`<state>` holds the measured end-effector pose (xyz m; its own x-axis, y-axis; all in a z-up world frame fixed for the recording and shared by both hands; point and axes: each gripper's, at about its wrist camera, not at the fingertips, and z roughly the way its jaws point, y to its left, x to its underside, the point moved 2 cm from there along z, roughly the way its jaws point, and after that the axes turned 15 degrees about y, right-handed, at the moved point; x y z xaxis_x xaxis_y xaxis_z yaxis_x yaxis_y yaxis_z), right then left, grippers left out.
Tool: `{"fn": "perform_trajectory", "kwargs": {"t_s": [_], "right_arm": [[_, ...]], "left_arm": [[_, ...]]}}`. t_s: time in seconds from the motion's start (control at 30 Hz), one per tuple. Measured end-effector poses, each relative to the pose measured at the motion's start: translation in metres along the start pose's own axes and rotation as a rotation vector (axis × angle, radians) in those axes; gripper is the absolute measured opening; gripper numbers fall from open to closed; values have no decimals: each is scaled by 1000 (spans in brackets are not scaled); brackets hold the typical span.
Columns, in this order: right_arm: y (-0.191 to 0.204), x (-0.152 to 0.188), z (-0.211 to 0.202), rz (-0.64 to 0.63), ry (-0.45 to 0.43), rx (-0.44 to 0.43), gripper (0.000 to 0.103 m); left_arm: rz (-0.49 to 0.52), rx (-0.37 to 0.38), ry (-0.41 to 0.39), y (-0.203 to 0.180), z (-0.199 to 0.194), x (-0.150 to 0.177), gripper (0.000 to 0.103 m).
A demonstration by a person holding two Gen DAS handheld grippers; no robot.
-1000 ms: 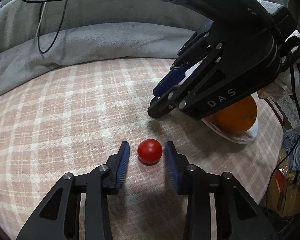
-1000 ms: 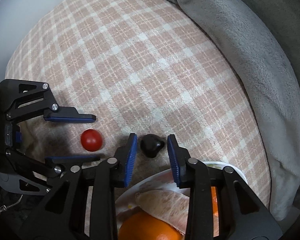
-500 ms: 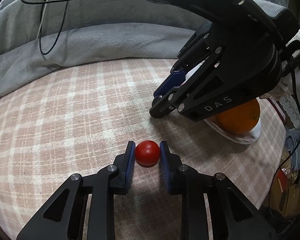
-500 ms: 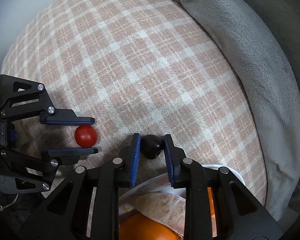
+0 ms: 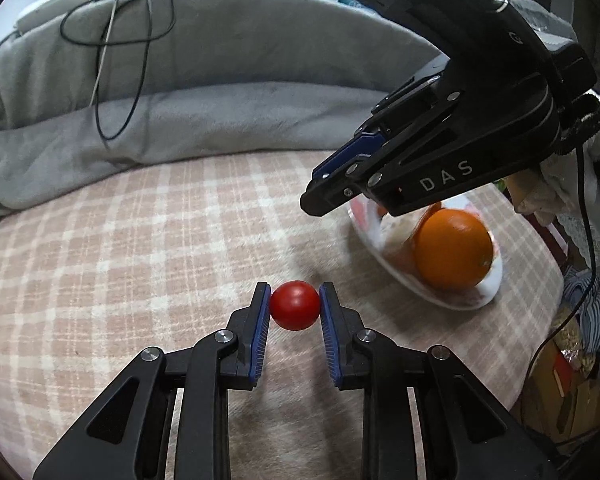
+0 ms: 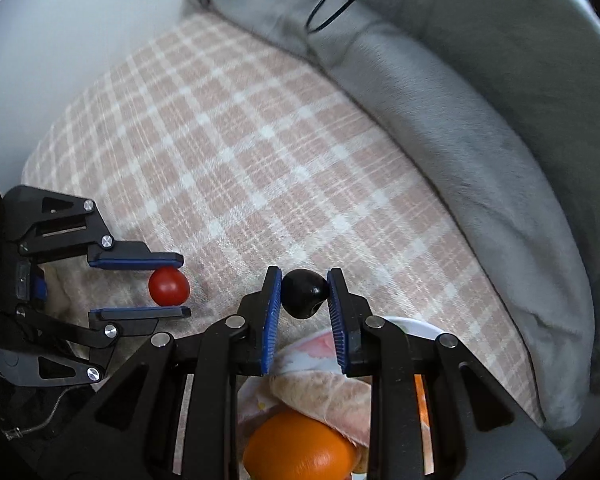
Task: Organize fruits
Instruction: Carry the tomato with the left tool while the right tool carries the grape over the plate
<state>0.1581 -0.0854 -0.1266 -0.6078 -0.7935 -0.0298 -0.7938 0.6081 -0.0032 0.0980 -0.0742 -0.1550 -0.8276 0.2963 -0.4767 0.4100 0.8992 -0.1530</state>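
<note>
A small red tomato (image 5: 294, 305) is pinched between the blue pads of my left gripper (image 5: 294, 308), lifted just off the checked cloth; the right wrist view shows the same tomato (image 6: 168, 286) in the left gripper (image 6: 168, 286). My right gripper (image 6: 304, 292) is shut on a small glossy black fruit (image 6: 303, 293) and hangs above the cloth. In the left wrist view the right gripper (image 5: 319, 204) hovers over the near rim of a white plate (image 5: 487, 294); its fruit is hidden there. The plate holds an orange (image 5: 453, 248) and a pale peeled piece (image 6: 323, 394).
A pink-and-white checked cloth (image 5: 120, 248) covers the round surface. A grey plush blanket (image 5: 180, 112) with black cables (image 5: 112, 64) is heaped along the far side. Clutter and boxes (image 5: 567, 380) lie beyond the right edge.
Both grippers closed, the left on the tomato and the right on the black fruit, then rose from the cloth with them. More of the plate and orange now shows.
</note>
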Motion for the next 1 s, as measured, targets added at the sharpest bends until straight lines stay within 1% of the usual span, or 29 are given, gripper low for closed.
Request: {"fn": "perform_trajectory", "kwargs": {"t_s": [0.2,0.37,0.4,0.6,0.7,0.87,1.0], "right_arm": [[-22,28,-21,74,-88,-13,24],[-44,62,-42,168,-182,-33,24],[-49,71,-44,193,-200,-41,24],[-74,108,-44,313,-258,-72,24],[-81,122,-42,350,-276,-93,24],[-84,145,-40,399,-317,-99,24],[-93,164,-41,455,-347,-122,24]], "left_arm": [[26,8,-25,-19,-10,-7,23],[52,30,-44,-37,-13,-17,23],[60,30,-48,-36,-13,-18,23],[85,56,-69,-52,-16,-40,23],[96,66,-73,-59,-16,-50,23],[112,98,-68,-70,-13,-58,23],[137,115,-61,-81,-10,-61,23]]}}
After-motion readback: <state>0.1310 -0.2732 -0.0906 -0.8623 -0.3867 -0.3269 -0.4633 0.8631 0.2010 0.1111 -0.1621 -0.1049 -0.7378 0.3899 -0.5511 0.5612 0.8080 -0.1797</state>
